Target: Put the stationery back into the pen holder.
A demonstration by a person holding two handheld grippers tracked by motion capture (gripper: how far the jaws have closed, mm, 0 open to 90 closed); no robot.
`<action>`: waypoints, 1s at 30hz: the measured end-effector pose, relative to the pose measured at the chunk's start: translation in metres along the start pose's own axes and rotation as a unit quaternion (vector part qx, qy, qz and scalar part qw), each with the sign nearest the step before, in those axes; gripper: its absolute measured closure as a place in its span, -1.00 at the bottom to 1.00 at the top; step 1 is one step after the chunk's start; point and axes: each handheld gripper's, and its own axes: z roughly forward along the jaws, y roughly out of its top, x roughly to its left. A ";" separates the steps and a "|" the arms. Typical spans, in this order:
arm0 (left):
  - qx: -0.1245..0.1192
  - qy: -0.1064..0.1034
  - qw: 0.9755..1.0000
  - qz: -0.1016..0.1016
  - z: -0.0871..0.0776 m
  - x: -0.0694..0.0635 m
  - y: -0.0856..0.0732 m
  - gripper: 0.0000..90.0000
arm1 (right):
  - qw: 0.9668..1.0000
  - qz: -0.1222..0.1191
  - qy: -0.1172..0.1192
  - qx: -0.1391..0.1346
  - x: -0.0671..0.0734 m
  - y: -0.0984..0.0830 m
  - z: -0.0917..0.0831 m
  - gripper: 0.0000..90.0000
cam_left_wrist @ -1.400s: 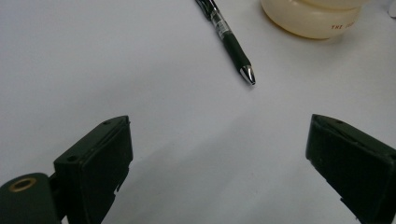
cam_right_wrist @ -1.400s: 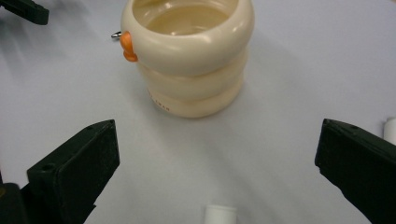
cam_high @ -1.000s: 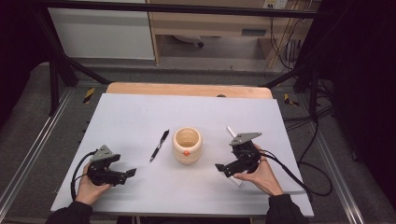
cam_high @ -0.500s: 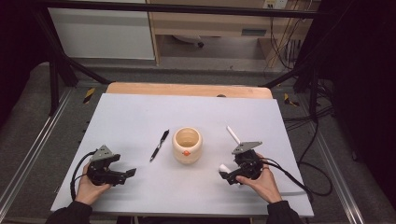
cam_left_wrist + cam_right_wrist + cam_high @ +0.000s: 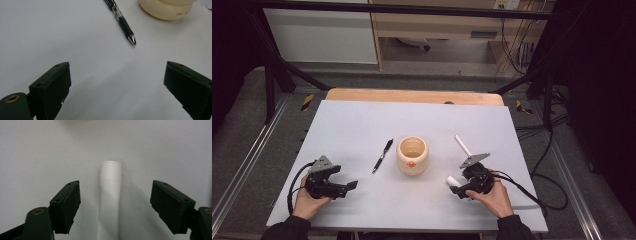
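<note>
At the bottom of the high view the person's two hands rest on the white worktop (image 5: 362,125). At lower right, the right gripper (image 5: 455,186) sits low over the near end of a white marker (image 5: 462,146) that lies slanting up toward the frame's centre right. In the right gripper view the marker (image 5: 110,200) runs straight up between the two black jaws, with clear space on either side. The jaws have just been closing, yet the pads do not touch it, so the gripper is partly open and holds nothing. At lower left, the left gripper (image 5: 347,187) stands wide open and empty, pointing toward the middle.

Farther in, near the centre, a black pen (image 5: 383,155) lies just left of a cream cup (image 5: 412,155); the left gripper view shows the pen's tip (image 5: 131,39) and the cup's base (image 5: 166,11) ahead.

The step in hand looks like grasping the marker. Next, the jaws need to close squarely on its barrel, then lift it, probably toward the cup.
</note>
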 end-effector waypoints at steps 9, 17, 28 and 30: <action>0.001 0.002 1.000 -0.002 0.000 0.000 0.000 -0.83 | 1.000 0.001 0.010 0.024 0.001 0.001 0.002 0.02; 0.002 0.003 1.000 0.000 0.000 -0.001 0.001 -0.83 | 0.999 -0.005 0.008 0.039 0.001 0.001 0.002 0.23; 0.002 0.003 1.000 0.000 0.000 -0.001 0.001 -0.83 | 0.998 -0.015 0.014 0.058 0.002 0.007 0.003 0.40; 0.002 0.003 1.000 0.000 0.000 -0.001 0.001 -0.83 | 0.997 -0.018 0.012 0.068 0.002 0.006 0.003 0.40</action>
